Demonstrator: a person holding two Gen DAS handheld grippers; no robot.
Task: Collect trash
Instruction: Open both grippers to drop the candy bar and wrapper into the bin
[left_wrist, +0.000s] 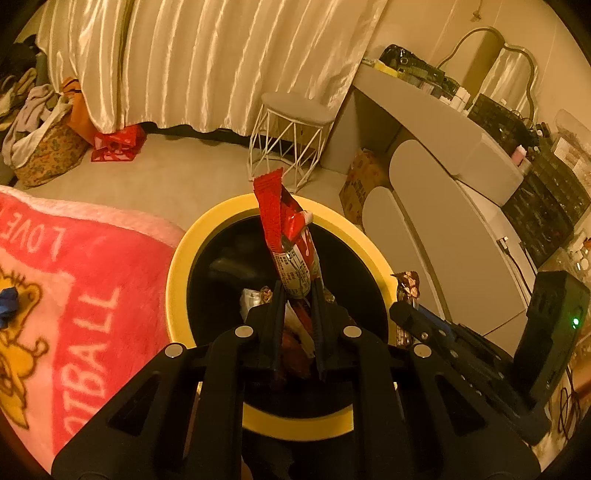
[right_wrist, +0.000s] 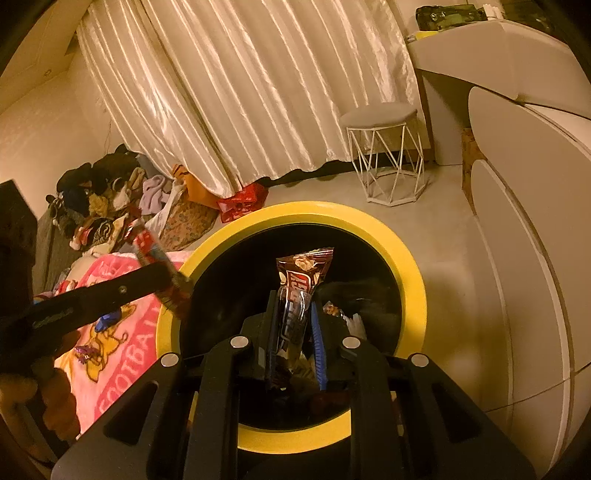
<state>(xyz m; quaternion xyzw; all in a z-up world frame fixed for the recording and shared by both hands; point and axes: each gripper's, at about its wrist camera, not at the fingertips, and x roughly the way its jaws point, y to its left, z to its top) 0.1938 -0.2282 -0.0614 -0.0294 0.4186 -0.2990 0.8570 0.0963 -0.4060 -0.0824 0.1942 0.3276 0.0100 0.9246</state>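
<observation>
Over the yellow-rimmed bin (left_wrist: 177, 266) with scraps already inside, the left gripper (left_wrist: 298, 291) pinches a red wrapper (left_wrist: 284, 229) and the right gripper (right_wrist: 295, 314) a brown wrapper (right_wrist: 301, 280) — both undropped.

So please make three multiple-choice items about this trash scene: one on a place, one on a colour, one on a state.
1. Where is the right gripper's brown wrapper?
A. On the stool
B. Above the bin opening
C. On the blanket

2. What colour is the bin's rim?
A. Yellow
B. Green
C. White

3. What is the left gripper's state?
A. Open and empty
B. Shut on a red wrapper
C. Shut on a sock

Answers:
1 B: the right gripper holds the brown wrapper over the bin's black inside.
2 A: the bin has a yellow rim.
3 B: the left gripper clamps the red wrapper.
</observation>
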